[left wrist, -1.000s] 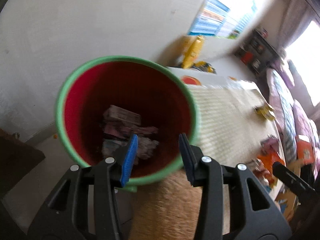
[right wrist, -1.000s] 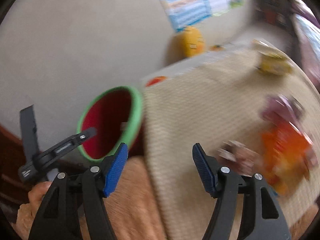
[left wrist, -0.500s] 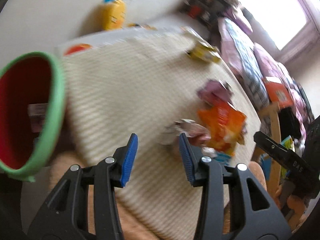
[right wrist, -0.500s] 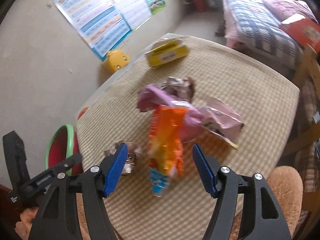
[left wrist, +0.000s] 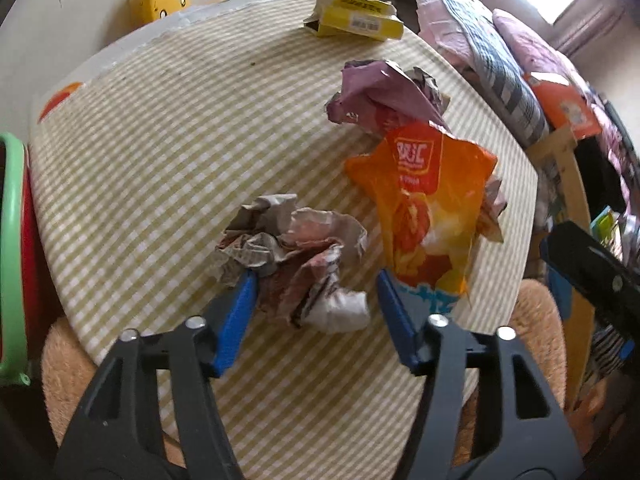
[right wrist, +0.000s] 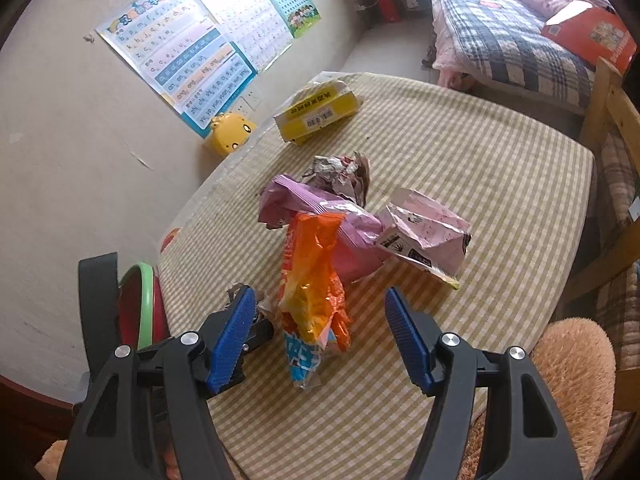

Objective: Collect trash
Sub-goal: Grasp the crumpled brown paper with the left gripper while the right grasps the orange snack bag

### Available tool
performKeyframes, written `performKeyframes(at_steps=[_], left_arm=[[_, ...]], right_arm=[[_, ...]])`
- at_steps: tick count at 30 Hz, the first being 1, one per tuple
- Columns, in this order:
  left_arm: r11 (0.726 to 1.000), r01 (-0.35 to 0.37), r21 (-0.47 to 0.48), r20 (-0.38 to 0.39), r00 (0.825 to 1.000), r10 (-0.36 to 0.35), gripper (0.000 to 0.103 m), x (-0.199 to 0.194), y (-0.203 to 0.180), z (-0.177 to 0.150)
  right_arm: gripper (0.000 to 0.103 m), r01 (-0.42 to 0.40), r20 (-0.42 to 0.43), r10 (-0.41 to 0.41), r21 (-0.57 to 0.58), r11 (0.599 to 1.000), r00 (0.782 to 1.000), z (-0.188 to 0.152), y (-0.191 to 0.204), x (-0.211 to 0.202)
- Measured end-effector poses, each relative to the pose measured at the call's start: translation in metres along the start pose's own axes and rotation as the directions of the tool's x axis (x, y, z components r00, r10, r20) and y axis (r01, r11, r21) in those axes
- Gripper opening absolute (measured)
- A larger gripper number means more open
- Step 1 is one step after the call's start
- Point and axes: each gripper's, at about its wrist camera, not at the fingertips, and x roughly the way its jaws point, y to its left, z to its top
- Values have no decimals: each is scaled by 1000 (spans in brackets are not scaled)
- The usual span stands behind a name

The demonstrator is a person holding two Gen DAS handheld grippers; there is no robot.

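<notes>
My left gripper [left wrist: 314,296] is open, its blue pads on either side of a crumpled grey-pink paper wad [left wrist: 296,256] on the checked table [left wrist: 160,152]. My right gripper [right wrist: 320,328] is open over an orange snack bag [right wrist: 312,292], also in the left wrist view [left wrist: 428,208]. A purple wrapper [right wrist: 320,216], a crumpled foil wrapper [right wrist: 340,172], a pink torn packet [right wrist: 428,236] and a yellow box [right wrist: 320,114] lie further back. The red bin with a green rim [left wrist: 12,240] stands at the table's left edge; it also shows in the right wrist view [right wrist: 140,308].
A yellow toy [right wrist: 230,136] and wall posters [right wrist: 200,56] are behind the table. A bed [right wrist: 512,32] with a red box [right wrist: 592,36] and a wooden frame [right wrist: 608,92] stand to the right. A furry tan cushion [right wrist: 572,372] lies at the table's near edge.
Both grippers swung away from the bin to the table. My left gripper now straddles the paper wad. My right gripper has come down closer over the orange bag.
</notes>
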Motion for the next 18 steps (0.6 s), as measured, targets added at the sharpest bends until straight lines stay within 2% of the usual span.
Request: performKeyframes(at_steps=[2, 4, 9, 11, 13, 14, 15, 16, 18], left_arm=[[1000, -25, 5, 4, 1000, 25, 39, 1, 3, -2], [1000, -26, -1, 5, 1000, 26, 35, 1, 10, -3], [1000, -27, 10, 15, 1000, 27, 38, -2, 11, -6], [998, -43, 37, 11, 999, 43, 44, 1, 7, -7], [996, -59, 64, 14, 998, 59, 44, 1, 3, -8], [995, -64, 72, 12, 998, 63, 34, 1, 2, -9], [996, -60, 73, 17, 998, 59, 32, -2, 3, -10], [997, -40, 62, 17, 999, 39, 24, -5, 5, -11], [1000, 3, 9, 23, 1000, -4, 23, -15, 15, -13]], right_arm=[[65, -5, -7, 5, 14, 1000, 1000, -1, -3, 2], [65, -8, -14, 8, 23, 1000, 1000, -1, -5, 4], [65, -5, -26, 6, 35, 999, 1000, -2, -8, 8], [65, -5, -36, 6, 35, 999, 999, -3, -10, 10], [65, -5, -42, 7, 34, 999, 999, -4, -9, 12], [65, -6, -44, 8, 33, 999, 999, -5, -8, 12], [65, -6, -45, 7, 32, 999, 999, -5, -8, 12], [65, -5, -46, 6, 31, 1000, 999, -6, -8, 13], [65, -2, -50, 3, 29, 1000, 999, -6, -8, 14]])
